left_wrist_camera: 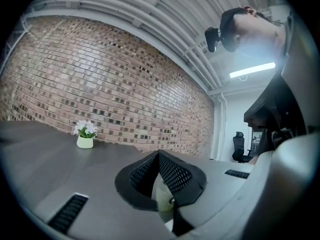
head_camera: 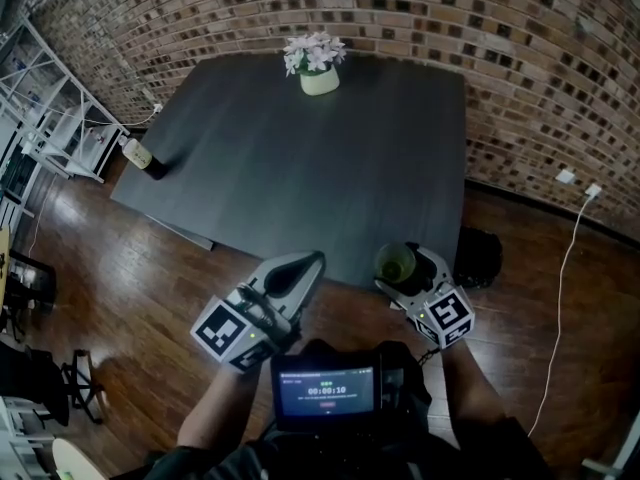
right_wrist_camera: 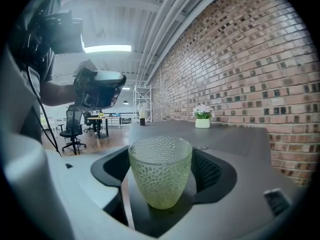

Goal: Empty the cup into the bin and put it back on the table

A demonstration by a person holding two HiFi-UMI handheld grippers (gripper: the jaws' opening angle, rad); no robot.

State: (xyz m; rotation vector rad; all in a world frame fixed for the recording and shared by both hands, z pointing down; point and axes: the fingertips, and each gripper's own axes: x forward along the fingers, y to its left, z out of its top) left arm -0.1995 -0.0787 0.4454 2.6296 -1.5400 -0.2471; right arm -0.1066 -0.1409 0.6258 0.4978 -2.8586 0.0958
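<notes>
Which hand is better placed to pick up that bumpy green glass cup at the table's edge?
The right. The right gripper has the dimpled green glass cup standing between its jaws at the near edge of the dark table; the left gripper is beside it, jaws together.

Person's rig and clothing
Left gripper point(head_camera: 312, 261) and right gripper point(head_camera: 400, 268): pale grey shells, black mesh pads point(right_wrist_camera: 207, 171), each with a cube point(head_camera: 448, 314) of black-and-white square markers; a black unit with a lit screen point(head_camera: 326, 391) at the chest, over dark clothing
</notes>
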